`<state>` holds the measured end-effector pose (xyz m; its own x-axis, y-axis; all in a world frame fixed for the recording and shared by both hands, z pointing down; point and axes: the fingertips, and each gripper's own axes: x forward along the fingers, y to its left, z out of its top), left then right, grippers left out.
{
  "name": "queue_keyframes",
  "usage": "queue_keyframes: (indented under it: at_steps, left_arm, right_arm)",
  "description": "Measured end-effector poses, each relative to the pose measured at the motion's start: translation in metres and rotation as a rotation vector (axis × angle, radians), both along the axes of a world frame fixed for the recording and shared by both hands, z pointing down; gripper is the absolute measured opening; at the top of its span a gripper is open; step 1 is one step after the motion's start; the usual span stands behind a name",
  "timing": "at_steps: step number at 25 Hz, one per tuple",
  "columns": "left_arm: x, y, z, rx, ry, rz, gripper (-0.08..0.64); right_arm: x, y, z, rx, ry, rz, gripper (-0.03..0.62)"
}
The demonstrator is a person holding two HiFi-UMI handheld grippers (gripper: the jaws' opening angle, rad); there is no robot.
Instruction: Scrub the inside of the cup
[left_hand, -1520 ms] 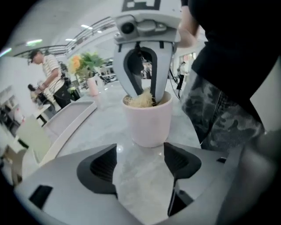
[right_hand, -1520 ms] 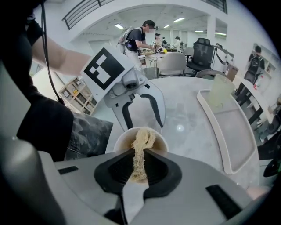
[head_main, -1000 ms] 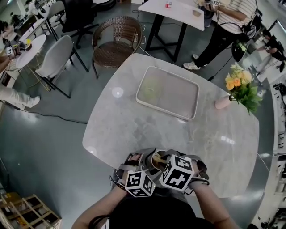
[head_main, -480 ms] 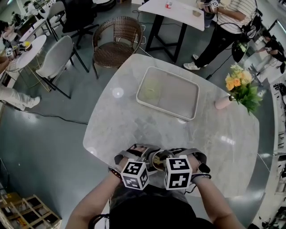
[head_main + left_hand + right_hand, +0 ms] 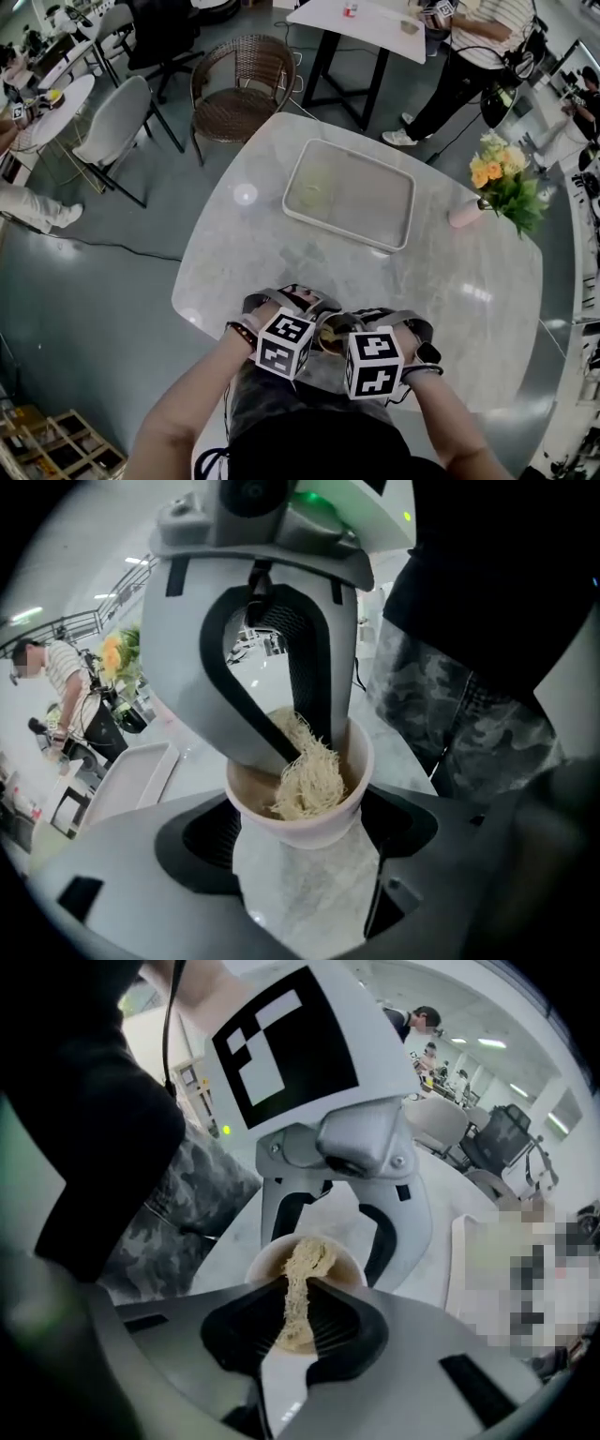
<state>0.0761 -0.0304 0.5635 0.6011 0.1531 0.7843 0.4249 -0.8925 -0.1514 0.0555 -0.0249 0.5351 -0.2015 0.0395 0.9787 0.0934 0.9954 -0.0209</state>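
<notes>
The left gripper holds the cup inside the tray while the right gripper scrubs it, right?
Wrong spot. In the head view the tray lies far up the table; the left gripper holds the cup at the near edge while the right gripper scrubs it with a fibre scrubber.

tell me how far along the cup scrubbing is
Done: the left gripper grips the cup and the right gripper pinches the scrubber. In hand: the scrubber is down inside the cup, against its wall. Left: likely more scrubbing; the cup's cleanness cannot be judged here.
</notes>
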Motion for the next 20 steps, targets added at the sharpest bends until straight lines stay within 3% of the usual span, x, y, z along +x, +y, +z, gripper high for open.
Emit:
queue_keyframes:
  at_steps: [4, 8, 13, 20]
  left_arm:
    - [-0.001, -0.002, 0.003, -0.006, -0.019, 0.006, 0.405]
    - [-0.013, -0.01, 0.016, 0.011, -0.062, -0.094, 0.405]
    - [-0.029, -0.014, -0.001, -0.071, 0.047, -0.362, 0.405]
    - [-0.024, -0.008, -0.001, -0.051, 0.122, -0.679, 0.405]
  right_arm:
    - [0.0, 0.001, -0.007, -0.053, -0.035, 0.049, 0.06]
    - [0.002, -0.006, -0.011, -0.07, -0.072, 0.16, 0.06]
    - [0.002, -0.013, -0.008, -0.073, -0.078, 0.314, 0.06]
    - [0.0, -0.021, -0.009, -0.09, -0.097, 0.517, 0.06]
